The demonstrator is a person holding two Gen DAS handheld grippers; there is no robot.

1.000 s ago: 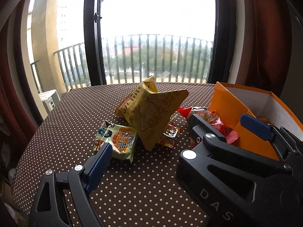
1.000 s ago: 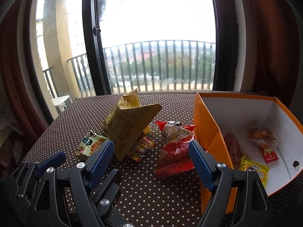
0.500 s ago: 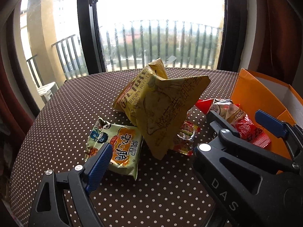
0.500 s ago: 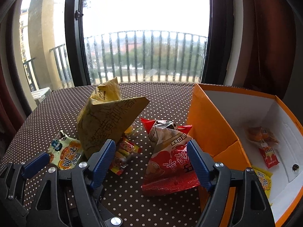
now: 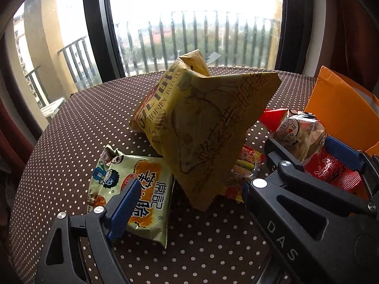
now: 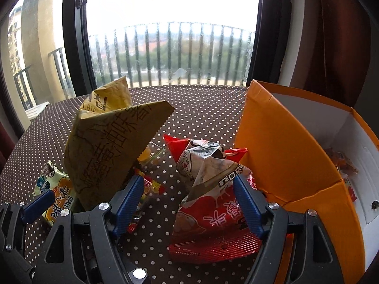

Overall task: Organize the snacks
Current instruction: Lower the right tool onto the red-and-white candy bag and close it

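right gripper (image 6: 187, 203): jaws spread, nothing gripped | red bag (image 6: 213, 213) dead ahead between them, long axis toward camera | left gripper (image 6: 38, 204): spread, farther, by green bag (image 5: 132, 189)

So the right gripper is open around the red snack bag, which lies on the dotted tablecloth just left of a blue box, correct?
Not quite: the box is orange outside, white inside, as the right wrist view shows. The rest holds: the right gripper is open around the red snack bag on the dotted tablecloth, left of the box.
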